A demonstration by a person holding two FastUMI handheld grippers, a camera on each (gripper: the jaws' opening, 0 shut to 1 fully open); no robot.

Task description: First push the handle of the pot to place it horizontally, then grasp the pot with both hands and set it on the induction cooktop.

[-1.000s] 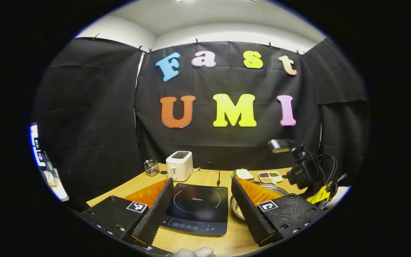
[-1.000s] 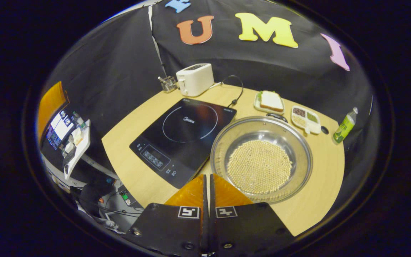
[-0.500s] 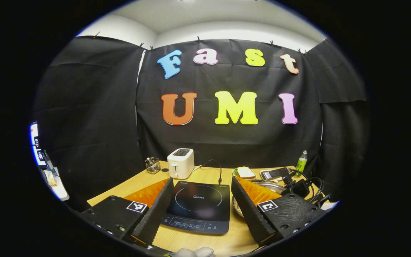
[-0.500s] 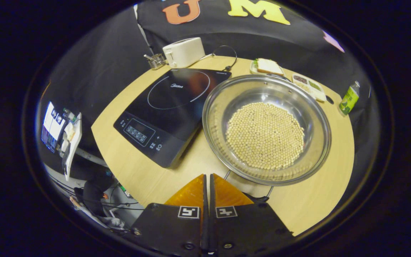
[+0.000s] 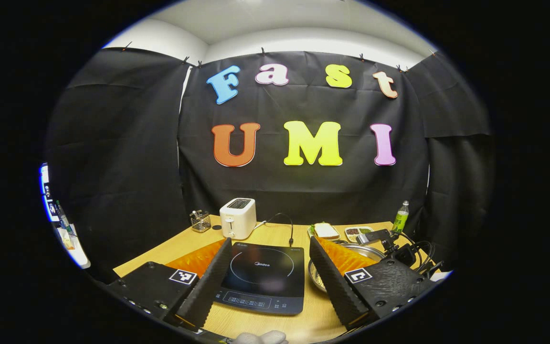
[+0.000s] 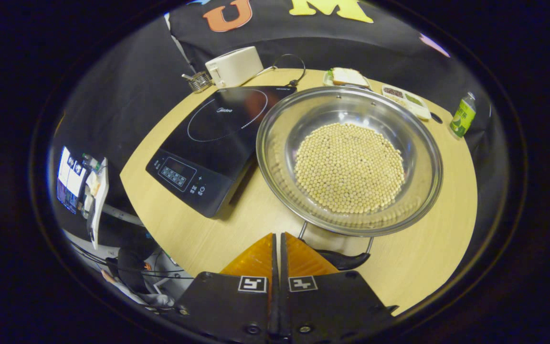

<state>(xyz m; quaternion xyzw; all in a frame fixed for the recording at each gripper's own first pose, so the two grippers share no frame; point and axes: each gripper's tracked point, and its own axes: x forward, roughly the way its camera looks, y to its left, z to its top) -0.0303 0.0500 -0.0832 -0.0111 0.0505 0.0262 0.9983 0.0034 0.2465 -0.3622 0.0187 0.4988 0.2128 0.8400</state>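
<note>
Right gripper view: the steel pot (image 6: 349, 160), full of pale soybeans (image 6: 350, 166), sits on the bench (image 6: 237, 224) just beside the induction cooktop (image 6: 215, 143). Right gripper (image 6: 277, 248) fingers are pressed together beside the pot's handle (image 6: 342, 258); left gripper (image 5: 268, 267) fingers are spread, holding nothing.

Shiny polished metal pot (image 6: 413, 138), glossy black glass cooktop (image 6: 217, 138), pale matt wood-grain table (image 6: 428, 258), smooth white plastic toaster (image 6: 234, 67), ribbed black gripper fingers (image 5: 332, 282)
</note>
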